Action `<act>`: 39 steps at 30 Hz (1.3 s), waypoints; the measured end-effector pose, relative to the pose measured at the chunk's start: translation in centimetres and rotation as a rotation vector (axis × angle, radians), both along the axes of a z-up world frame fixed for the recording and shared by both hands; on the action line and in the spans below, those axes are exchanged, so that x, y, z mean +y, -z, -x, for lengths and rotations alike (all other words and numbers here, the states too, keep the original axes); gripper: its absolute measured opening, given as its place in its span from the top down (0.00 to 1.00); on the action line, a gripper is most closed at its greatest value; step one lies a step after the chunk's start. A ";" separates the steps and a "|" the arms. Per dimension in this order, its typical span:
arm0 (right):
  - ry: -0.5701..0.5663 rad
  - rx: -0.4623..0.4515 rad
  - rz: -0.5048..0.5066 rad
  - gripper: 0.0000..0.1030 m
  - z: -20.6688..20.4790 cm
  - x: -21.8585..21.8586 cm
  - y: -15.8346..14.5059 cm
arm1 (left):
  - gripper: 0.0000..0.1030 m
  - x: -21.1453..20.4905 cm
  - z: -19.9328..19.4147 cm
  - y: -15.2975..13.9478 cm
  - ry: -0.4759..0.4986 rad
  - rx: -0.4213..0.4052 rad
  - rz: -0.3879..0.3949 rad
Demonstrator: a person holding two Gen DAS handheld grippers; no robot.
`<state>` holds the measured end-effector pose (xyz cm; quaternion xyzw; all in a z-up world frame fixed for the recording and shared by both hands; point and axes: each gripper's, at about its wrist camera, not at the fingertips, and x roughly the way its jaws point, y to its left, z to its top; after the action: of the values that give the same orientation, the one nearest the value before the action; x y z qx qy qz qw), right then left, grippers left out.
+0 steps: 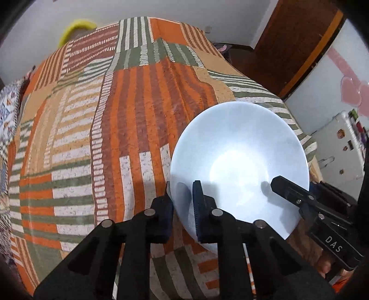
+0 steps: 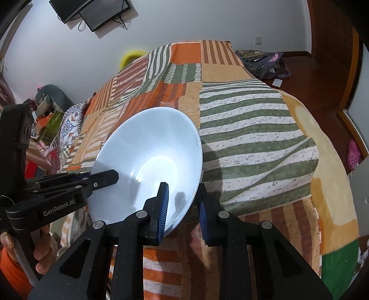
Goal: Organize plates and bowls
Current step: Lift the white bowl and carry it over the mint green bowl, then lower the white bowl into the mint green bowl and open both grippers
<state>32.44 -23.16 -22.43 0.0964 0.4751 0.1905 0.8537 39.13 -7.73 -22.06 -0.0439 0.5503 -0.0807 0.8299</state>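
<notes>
Room: bedroom with white walls, a dark wall screen (image 2: 92,11) high up, wooden flooring and a brown door (image 1: 297,41) to the side.
Surface: striped patchwork bedspread (image 1: 129,115) in orange, green and cream covers the bed under both tools.
Bowl: 1 white bowl (image 1: 237,159), empty, tilted and held just above the bedspread near its front corner; I cannot tell whether its underside touches the cloth.
Left gripper (image 1: 182,203): its 2 fingers straddle the near-left rim, 1 pad inside the bowl and 1 outside, pressed onto the wall.
Right gripper (image 2: 182,207): same arrangement on the opposite rim, blue ribbed pad (image 2: 162,207) inside, the other outside; it reads as clamped, though the outer contact is partly hidden.
Other dishes: no plates or further bowls appear in either view.
Clutter: yellow object (image 2: 131,56) behind the bed's far edge, bags (image 2: 263,62) on the floor, a pink shoe (image 2: 352,153).
Step in hand: a two-handed carry of the bowl, probably toward or away from a stack that is out of view.
Next move: keep both grips level so the smooth rim does not slip, lower the bowl flat onto its place, then release 1 side at a time.
</notes>
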 end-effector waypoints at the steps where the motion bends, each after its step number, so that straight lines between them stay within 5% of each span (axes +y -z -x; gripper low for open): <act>1: 0.000 -0.003 0.001 0.79 0.1 0.0 -0.2 | 0.86 0.1 0.2 -0.1 -0.003 0.000 0.003; 23: -0.055 -0.179 -0.065 0.79 7.0 2.8 -8.4 | 0.86 2.8 12.7 -12.3 -0.009 -0.290 0.002; 39: -0.202 -0.226 -0.083 0.78 11.4 9.6 -9.7 | 0.86 10.3 22.8 -15.9 -0.132 -0.384 -0.028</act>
<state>21.05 -13.59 -12.69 0.0615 0.3749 0.3045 0.8735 16.33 2.59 -6.14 -0.0519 0.3789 -0.0253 0.9236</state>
